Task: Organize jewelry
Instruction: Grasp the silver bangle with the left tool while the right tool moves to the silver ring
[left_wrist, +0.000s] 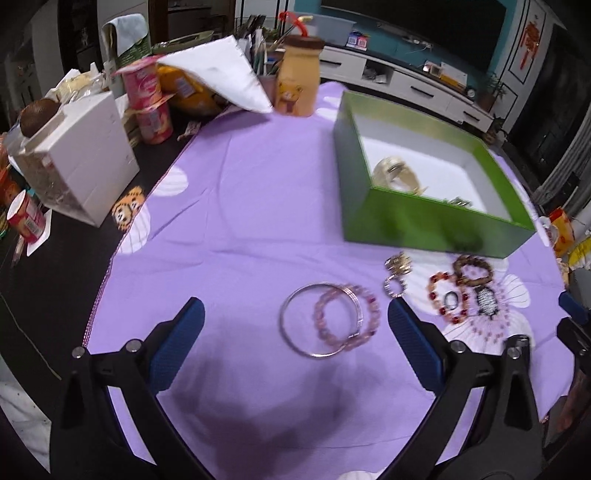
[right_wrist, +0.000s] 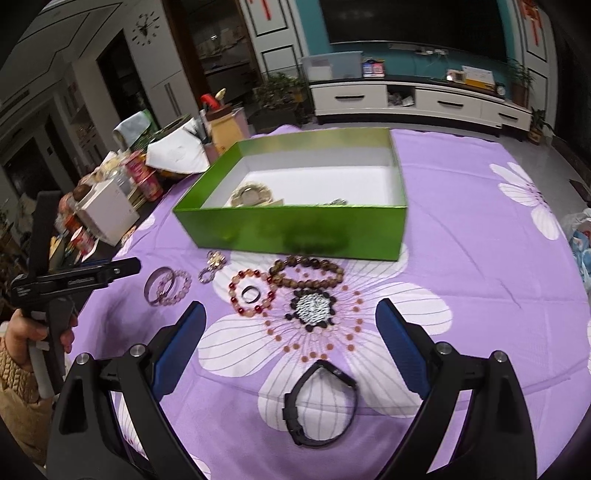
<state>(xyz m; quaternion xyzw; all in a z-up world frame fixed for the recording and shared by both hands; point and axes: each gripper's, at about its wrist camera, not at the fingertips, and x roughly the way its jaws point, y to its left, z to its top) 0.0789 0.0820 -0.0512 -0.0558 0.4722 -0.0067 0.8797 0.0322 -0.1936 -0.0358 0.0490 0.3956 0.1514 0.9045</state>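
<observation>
Hovering over the purple cloth (left_wrist: 258, 192), your left gripper (left_wrist: 295, 314) has its jaws wide apart w/ nothing between the pads. Just ahead of it, between the fingertips, lie a silver bangle (left_wrist: 295, 338) and a pink bead bracelet (left_wrist: 347, 314), overlapping and touching. Right of its right finger: a crystal ring (left_wrist: 395, 286), then a red bead bracelet (left_wrist: 445, 297) w/ a small dark ring (left_wrist: 450, 300) inside it, and a brown bead bracelet (left_wrist: 474, 269) beyond. The green box (left_wrist: 424, 225) sits ahead-right, a gold piece (left_wrist: 397, 173) inside. Your right gripper (right_wrist: 291, 314) is also spread, holding nothing. A black band (right_wrist: 321, 402) lies close in between its fingers; farther ahead, a sparkly black-rimmed piece (right_wrist: 313, 304); the same box (right_wrist: 295, 232) is straight ahead. Far left in the right wrist view, your left hand (right_wrist: 22, 332) grips the other tool's handle.
</observation>
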